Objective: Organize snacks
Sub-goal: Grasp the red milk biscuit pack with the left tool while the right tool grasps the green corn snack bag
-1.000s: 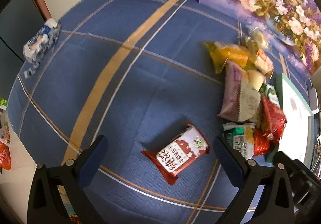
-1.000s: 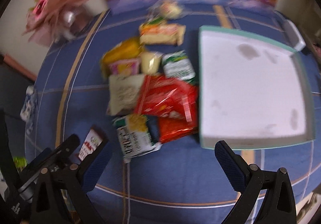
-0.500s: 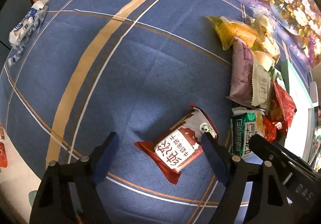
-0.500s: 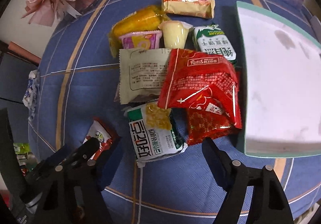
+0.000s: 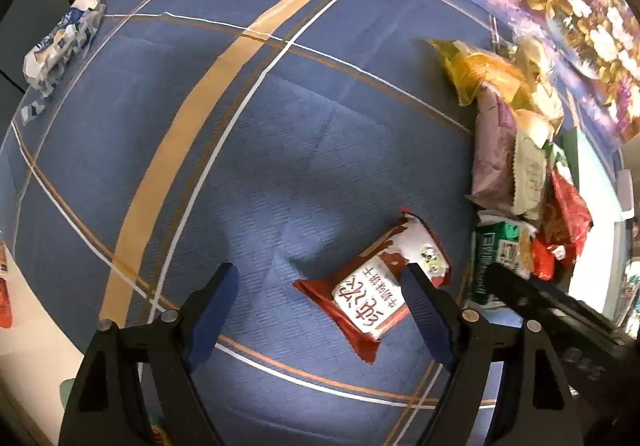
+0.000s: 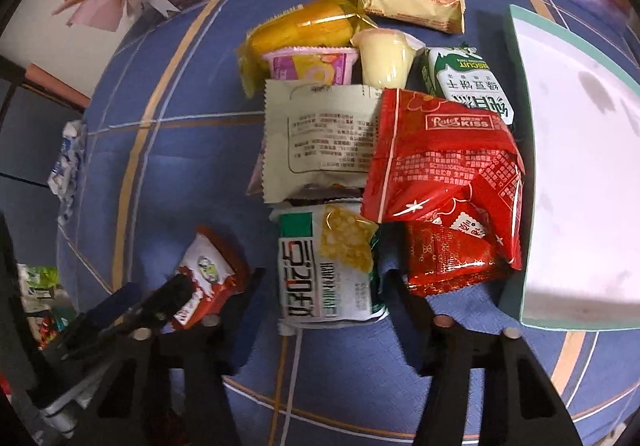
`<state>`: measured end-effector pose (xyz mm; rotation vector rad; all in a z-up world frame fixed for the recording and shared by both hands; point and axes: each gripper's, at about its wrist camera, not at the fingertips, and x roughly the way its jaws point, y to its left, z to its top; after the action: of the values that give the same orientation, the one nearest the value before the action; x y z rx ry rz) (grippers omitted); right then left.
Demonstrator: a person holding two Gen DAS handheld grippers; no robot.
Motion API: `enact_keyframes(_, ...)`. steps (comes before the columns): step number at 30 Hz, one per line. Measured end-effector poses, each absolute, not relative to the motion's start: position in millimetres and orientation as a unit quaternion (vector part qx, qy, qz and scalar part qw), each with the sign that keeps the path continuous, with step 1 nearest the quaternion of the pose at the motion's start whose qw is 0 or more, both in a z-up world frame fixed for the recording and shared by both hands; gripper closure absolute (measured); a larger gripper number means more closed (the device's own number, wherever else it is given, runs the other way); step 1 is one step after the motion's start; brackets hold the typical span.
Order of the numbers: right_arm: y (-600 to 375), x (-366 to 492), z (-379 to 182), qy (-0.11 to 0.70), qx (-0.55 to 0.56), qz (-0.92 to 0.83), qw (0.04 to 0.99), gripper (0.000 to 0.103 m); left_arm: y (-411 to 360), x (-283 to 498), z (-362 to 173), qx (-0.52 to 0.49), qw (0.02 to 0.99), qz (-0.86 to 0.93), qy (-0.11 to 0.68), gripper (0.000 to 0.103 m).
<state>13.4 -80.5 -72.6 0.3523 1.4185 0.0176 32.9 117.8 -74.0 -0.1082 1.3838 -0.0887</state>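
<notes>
Now white tray (image 6: 580,174) bare inside; both grippers' jaws released, left gripper (image 5: 320,310) over red-white packet (image 5: 376,282)

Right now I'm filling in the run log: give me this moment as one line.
left gripper: open, by red-and-white snack packet | right gripper: open, straddling green-and-white corn snack packet | teal-rimmed white tray: no snacks inside

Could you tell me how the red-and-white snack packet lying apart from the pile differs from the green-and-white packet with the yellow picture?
The red-and-white packet lies alone on the blue cloth, with the left gripper open around it; the green-and-white packet sits at the pile's near edge, between the open right gripper fingers. The first is uncovered; the second is partly overlapped by the red bag. Both lie flat, unopened.
</notes>
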Motion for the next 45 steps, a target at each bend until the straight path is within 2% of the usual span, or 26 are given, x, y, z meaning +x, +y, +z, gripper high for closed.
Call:
enact_keyframes(13,-82,-2,-84,0.653,0.166,0.001,0.739,0.052,107,29,-65,-0.027,0.774,-0.081,0.628,0.02)
enact_keyframes(15,-82,-4,-85,0.654,0.166,0.0,0.738,0.052,102,28,-67,-0.023,0.77,-0.087,0.632,0.026)
enact_keyframes(16,-82,-6,-86,0.654,0.163,-0.001,0.738,0.052,101,28,-69,-0.024,0.767,-0.093,0.635,0.032)
enact_keyframes(17,-82,-7,-86,0.655,0.163,-0.001,0.738,0.052,101,28,-70,-0.023,0.766,-0.094,0.636,0.032)
enact_keyframes(37,-104,-26,-84,0.661,0.155,-0.003,0.734,0.052,73,23,-89,-0.002,0.755,-0.101,0.648,0.034)
enact_keyframes(40,-103,-27,-82,0.662,0.148,-0.003,0.735,0.052,64,24,-96,-0.004,0.751,-0.118,0.649,0.054)
enact_keyframes(45,-94,-25,-83,0.66,0.14,-0.005,0.738,0.052,57,23,-93,-0.012,0.755,-0.13,0.643,0.061)
